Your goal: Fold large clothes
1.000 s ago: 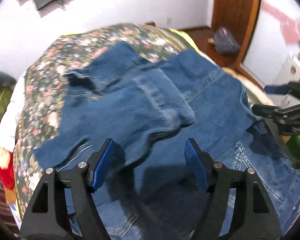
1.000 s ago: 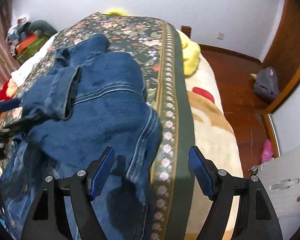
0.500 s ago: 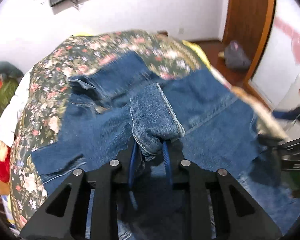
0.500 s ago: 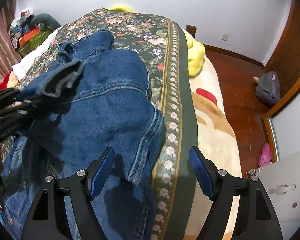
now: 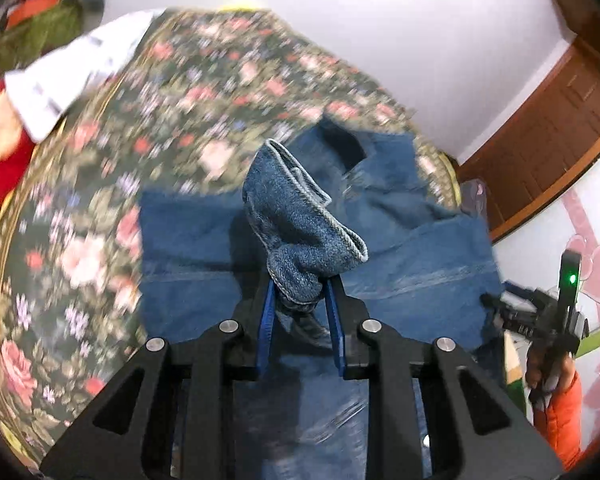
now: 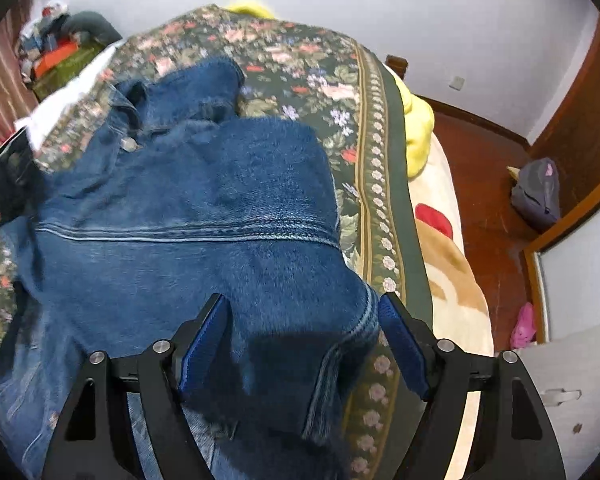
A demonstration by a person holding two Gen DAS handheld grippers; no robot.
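Note:
A blue denim jacket (image 6: pixel 204 216) lies spread on a bed with a floral cover (image 6: pixel 320 76). My left gripper (image 5: pixel 300 300) is shut on the jacket's sleeve cuff (image 5: pixel 300 224) and holds it raised above the jacket body (image 5: pixel 412 264). My right gripper (image 6: pixel 300 336) is open, its blue pads either side of the jacket's near edge (image 6: pixel 340 360), close above the cloth. The right gripper also shows at the right edge of the left wrist view (image 5: pixel 540 320).
The bed's right side shows a green flowered border (image 6: pixel 380 184), a cream blanket (image 6: pixel 452 280) and a yellow pillow (image 6: pixel 416 128). A grey bag (image 6: pixel 536 192) and pink slipper (image 6: pixel 524 326) lie on the wooden floor. Piled clothes (image 6: pixel 60 56) sit at the far left.
My left gripper closed on the sleeve cuff, lifted it and carried it left across the jacket. My right gripper stayed open and lowered closer to the jacket's edge.

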